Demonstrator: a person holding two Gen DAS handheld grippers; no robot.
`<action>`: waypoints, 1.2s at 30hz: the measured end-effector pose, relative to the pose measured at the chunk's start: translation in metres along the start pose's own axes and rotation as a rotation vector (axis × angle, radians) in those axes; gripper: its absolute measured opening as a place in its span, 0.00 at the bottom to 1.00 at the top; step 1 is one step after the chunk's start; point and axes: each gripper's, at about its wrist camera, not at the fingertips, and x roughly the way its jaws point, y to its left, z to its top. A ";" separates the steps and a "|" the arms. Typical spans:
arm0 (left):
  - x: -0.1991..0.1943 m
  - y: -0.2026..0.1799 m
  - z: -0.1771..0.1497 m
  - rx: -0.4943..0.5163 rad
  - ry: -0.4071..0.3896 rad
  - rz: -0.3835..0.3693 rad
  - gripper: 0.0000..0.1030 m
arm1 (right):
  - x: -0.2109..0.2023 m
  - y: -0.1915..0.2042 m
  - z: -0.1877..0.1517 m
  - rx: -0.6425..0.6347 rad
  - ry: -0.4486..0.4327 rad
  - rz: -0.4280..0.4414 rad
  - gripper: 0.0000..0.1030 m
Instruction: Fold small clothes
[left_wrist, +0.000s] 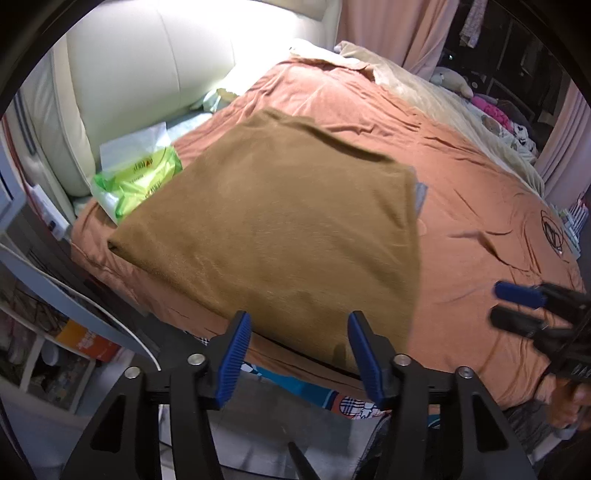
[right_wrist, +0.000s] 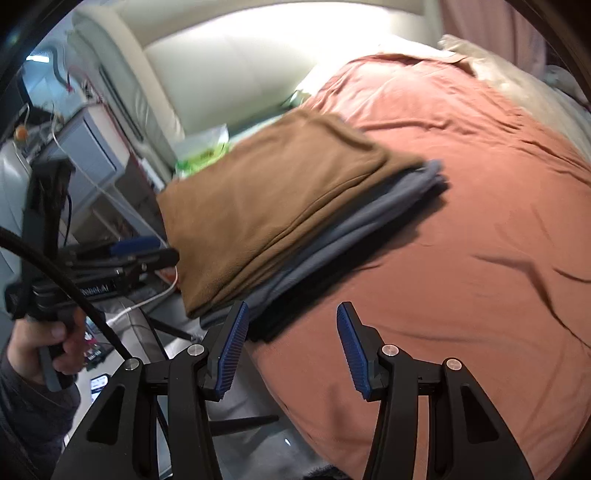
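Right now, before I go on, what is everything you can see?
brown folded garment: one, top of stack, near bed corner
grey folded garment: one, under the brown
dark garment: one, bottom of stack
bedsheet: one, orange, covers bed
headboard: one, cream
green packet: one, by headboard
beige blanket: one, far edge
left gripper: blue pads, open, empty
right gripper: blue pads, open, empty

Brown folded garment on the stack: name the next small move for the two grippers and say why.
Probably draw both grippers back from the pile. The brown garment already lies folded flat on the grey garment, on the orange bedsheet. The left gripper and right gripper both stand open with nothing between the pads, so this piece looks done. No unfolded garment shows plainly in either view.
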 end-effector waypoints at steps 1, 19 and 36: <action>-0.005 -0.005 -0.002 0.003 -0.013 0.001 0.59 | -0.012 -0.003 -0.003 0.004 -0.009 -0.007 0.46; -0.121 -0.102 -0.041 0.039 -0.246 -0.023 1.00 | -0.171 0.009 -0.078 -0.009 -0.202 -0.152 1.00; -0.193 -0.166 -0.091 0.130 -0.373 -0.062 1.00 | -0.271 0.020 -0.172 0.045 -0.339 -0.228 1.00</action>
